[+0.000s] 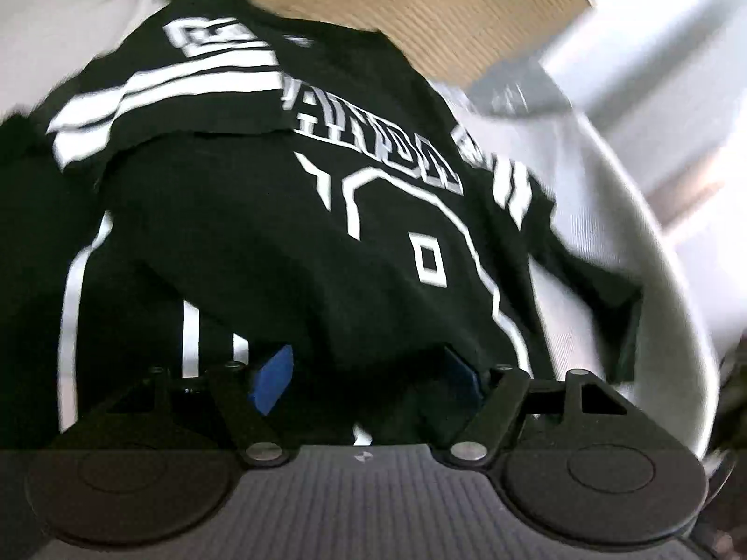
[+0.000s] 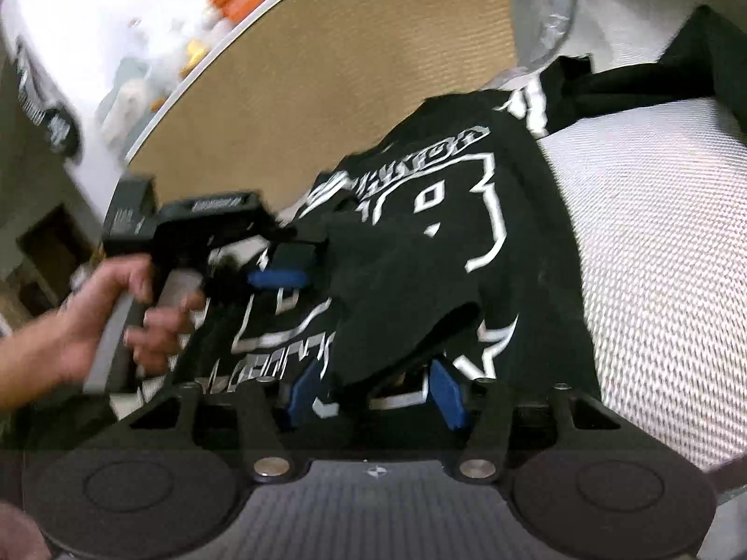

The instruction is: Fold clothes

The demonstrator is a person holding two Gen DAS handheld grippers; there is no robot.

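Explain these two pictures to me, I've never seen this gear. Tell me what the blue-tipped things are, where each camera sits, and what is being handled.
There is no robot here: a person's hand carries a hand-held claw, one in each hand. Each picture comes from a camera mounted on one claw, looking along its blue-padded fingers. The first looks over the left claw, the second over the right claw, which also shows the left one. A black jersey with white lettering lies on a white woven surface. Jersey fabric sits between both claws' fingers; whether they pinch it is unclear.

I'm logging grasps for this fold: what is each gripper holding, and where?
Both straddle folds of the jersey, pads apart. Left gripper and right gripper: fabric between the jaws, but a grip cannot be told.
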